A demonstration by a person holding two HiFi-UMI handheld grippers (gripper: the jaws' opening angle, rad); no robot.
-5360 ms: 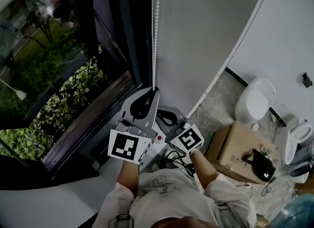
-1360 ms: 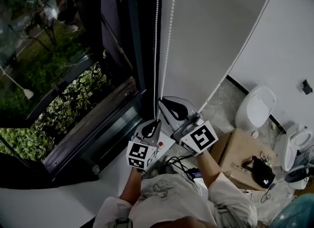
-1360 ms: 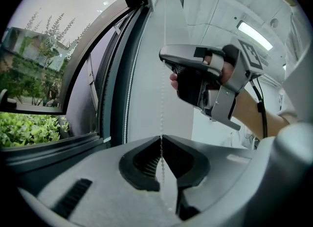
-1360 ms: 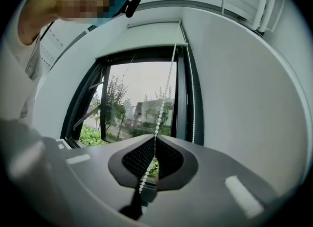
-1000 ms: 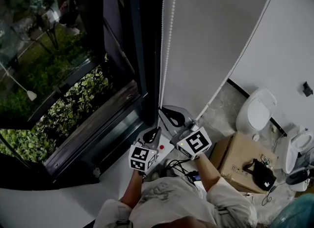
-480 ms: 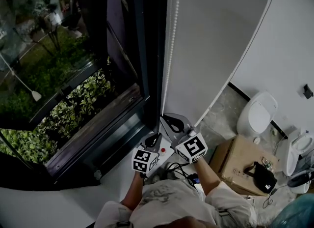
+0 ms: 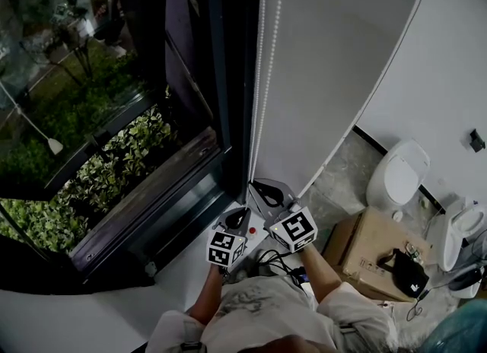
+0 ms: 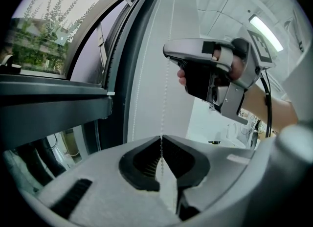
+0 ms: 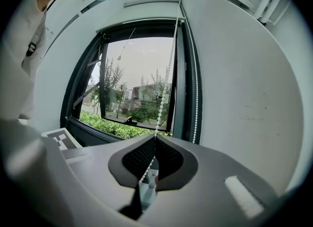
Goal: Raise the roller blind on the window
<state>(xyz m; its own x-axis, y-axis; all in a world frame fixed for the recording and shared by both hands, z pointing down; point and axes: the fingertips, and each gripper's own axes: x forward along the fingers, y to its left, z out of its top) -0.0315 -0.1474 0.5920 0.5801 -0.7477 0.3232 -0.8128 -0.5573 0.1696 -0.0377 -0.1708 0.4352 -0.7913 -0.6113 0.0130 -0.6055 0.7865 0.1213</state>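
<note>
Roller blind's bead chain (image 9: 166, 74) hangs upright beside the window frame (image 9: 183, 74), its top cut off in the head view. My right gripper (image 9: 154, 138) and, lower down, my left gripper (image 8: 161, 142) both pinch one strand.

To your right, the grey marbled floor (image 7: 341, 180) is running along the foot of the white wall. A white toilet (image 7: 396, 170) is standing on it close to that wall, with its lid down. Another white, toilet-like fixture (image 7: 463, 218) is sitting at the far right edge, partly cut off. Nearer to you, a brown cardboard box (image 7: 364, 241) is resting flat on the floor, and a thin dark cable (image 7: 417, 292) is trailing just beside it. On your left, a white window sill (image 7: 84, 313) is stretching below the window frame.
</note>
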